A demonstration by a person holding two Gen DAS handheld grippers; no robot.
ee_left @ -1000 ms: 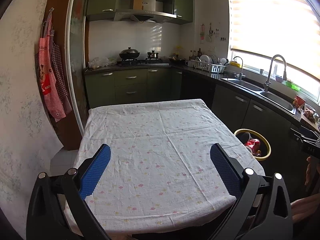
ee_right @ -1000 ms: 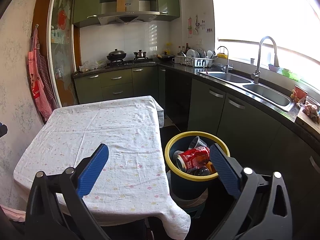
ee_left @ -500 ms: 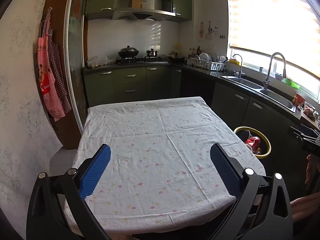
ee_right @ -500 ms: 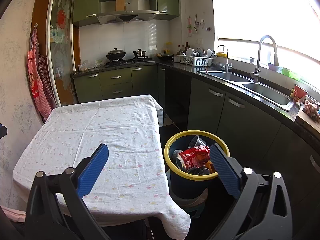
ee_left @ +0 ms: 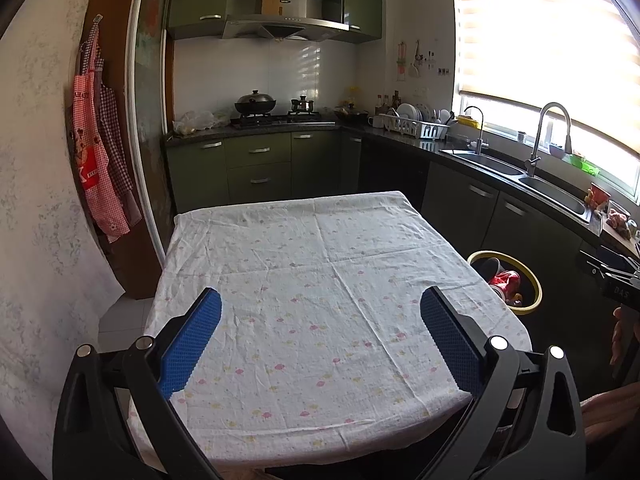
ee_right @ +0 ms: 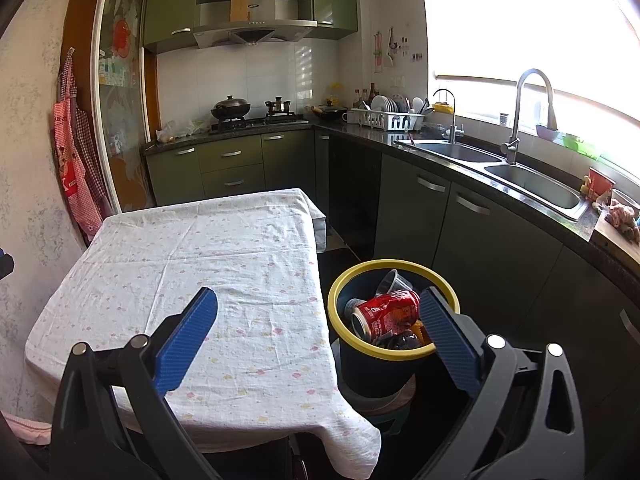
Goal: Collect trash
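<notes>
Both grippers, left gripper (ee_left: 320,332) and right gripper (ee_right: 318,328), jaws wide, empty; red can (ee_right: 386,314) lettering unreadable.

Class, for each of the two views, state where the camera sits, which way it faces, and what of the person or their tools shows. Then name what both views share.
Left wrist: on the left tool, open, facing across the table; a hand shows at the right edge.
Right wrist: on the right tool, open, facing the table's right side and the bin holding a red can.
Shared: table, bin, can, sink.

Clothed table (ee_left: 320,280), sink (ee_right: 532,184), aprons (ee_left: 100,160)
</notes>
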